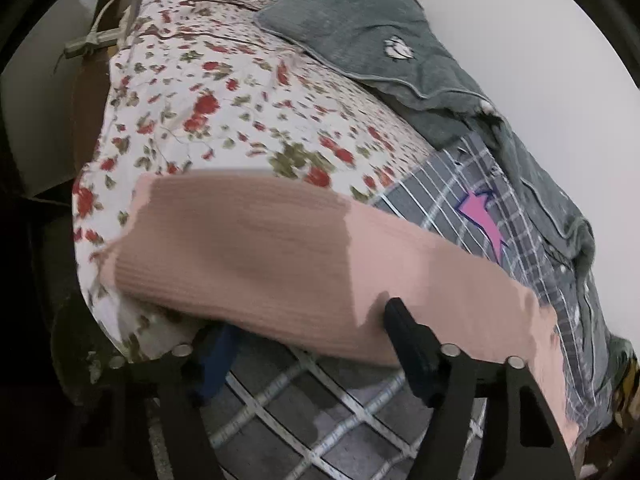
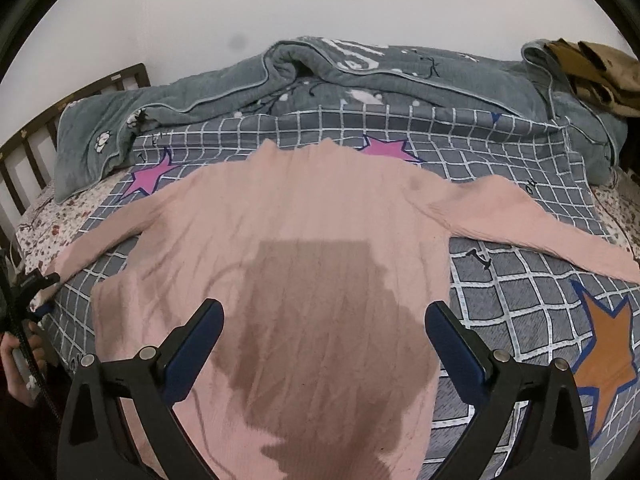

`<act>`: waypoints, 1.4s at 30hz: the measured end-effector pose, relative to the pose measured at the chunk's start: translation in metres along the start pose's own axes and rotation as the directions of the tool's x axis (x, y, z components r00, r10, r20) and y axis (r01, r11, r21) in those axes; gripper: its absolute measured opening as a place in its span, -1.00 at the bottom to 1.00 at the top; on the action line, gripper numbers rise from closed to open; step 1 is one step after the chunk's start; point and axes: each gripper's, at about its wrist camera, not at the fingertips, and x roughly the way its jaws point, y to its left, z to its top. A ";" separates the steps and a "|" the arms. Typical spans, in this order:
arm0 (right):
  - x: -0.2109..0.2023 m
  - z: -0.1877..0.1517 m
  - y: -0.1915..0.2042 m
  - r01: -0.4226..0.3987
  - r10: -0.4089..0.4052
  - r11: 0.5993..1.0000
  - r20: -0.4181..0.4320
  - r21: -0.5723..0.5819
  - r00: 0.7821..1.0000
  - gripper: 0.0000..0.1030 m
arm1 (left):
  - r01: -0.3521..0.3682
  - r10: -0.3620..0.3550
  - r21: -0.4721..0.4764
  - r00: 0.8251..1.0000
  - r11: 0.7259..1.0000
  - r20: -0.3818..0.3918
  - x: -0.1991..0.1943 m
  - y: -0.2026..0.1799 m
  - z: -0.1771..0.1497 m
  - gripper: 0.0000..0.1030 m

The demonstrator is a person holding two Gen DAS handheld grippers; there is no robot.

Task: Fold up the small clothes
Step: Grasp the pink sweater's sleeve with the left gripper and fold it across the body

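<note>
while the right gripper (image 2: pixel 324 344) hangs wide open over the body of the pink sweater (image 2: pixel 304 216), holding nothing, the left gripper (image 1: pixel 304 332) sits at the sweater's left sleeve (image 1: pixel 280 256), one finger (image 1: pixel 404 332) above the cloth and the other under its edge, spread apart rather than pinched. the knit looks soft, light and limp, likely to sag and stretch, so sleeve ends and the hem seem the best holds. it lies flat, sleeves out, on a grey checked sheet (image 2: pixel 512 280) with stars, over a floral sheet (image 1: pixel 192 92). a grey quilt (image 2: pixel 248 84) is bunched against the white wall (image 2: pixel 320 0), beside a dark slatted headboard (image 2: pixel 52 120).
</note>
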 end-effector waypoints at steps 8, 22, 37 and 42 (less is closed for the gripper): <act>-0.003 0.000 -0.021 0.002 -0.003 0.999 0.010 0.044 1.000 0.93 | -0.090 0.080 0.103 0.992 0.991 0.102 -0.026 -0.016 0.019 -0.85; -0.044 -0.008 -0.080 0.032 -0.033 0.999 0.107 0.011 0.994 0.93 | 0.018 -0.150 0.540 0.968 0.842 0.203 -0.100 -0.265 -0.012 -0.86; -0.070 -0.034 -0.165 0.140 -0.145 0.988 0.094 0.063 0.985 0.93 | 0.272 -0.246 0.813 0.955 0.514 -0.164 -0.027 -0.486 -0.262 -0.86; -0.063 -0.045 -0.177 0.142 -0.146 0.988 0.061 0.066 0.987 0.93 | 0.306 -0.171 0.801 0.952 0.514 -0.255 0.002 -0.485 -0.308 -0.84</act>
